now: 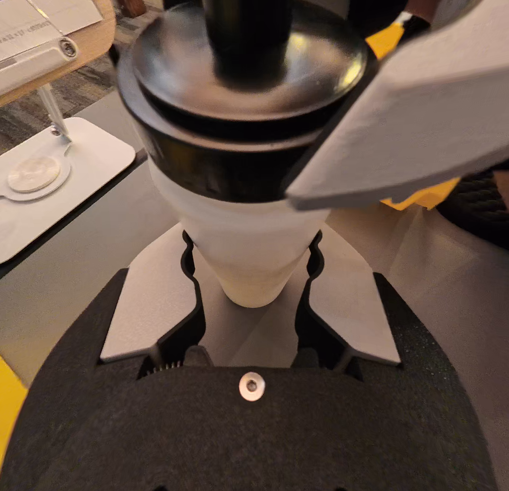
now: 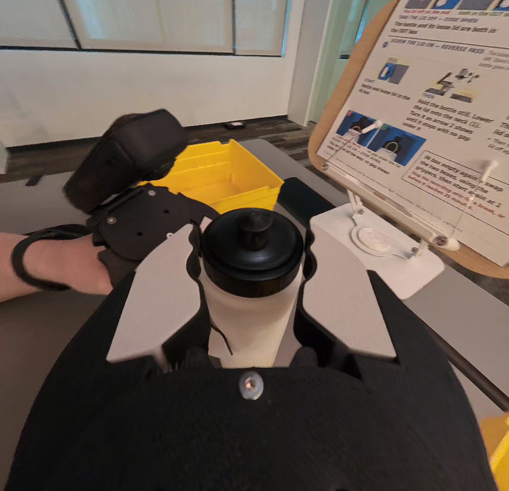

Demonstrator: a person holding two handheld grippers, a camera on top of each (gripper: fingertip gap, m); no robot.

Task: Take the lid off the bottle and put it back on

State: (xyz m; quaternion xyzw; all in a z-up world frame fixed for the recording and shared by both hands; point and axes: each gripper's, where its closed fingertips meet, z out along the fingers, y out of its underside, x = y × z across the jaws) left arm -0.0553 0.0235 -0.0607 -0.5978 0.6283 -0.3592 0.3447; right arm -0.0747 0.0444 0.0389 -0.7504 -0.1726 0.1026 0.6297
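Observation:
A white bottle point(image 1: 248, 243) with a black spouted lid point(image 1: 220, 169) stands on the grey table. My left gripper point(image 1: 252, 236) is shut on the bottle's white body below the lid, with a pad on each side. In the right wrist view my right gripper point(image 2: 252, 230) is shut on the lid point(image 2: 250, 257), its pads pressed to both sides, and the bottle body point(image 2: 248, 326) runs down between its fingers. One right finger point(image 1: 399, 136) shows beside the lid in the left wrist view. The left gripper's black body point(image 2: 137, 218) and a gloved hand point(image 2: 55, 263) are left of the bottle.
An open yellow bin point(image 2: 234, 180) stands just behind the bottle. An instruction board point(image 2: 413, 106) on a white stand point(image 2: 399, 263) is at the right; it also shows in the left wrist view point(image 1: 68, 174). Another yellow bin's edge point(image 2: 498, 450) is near right. Spacing between my two grippers at the tips: around 10 centimetres.

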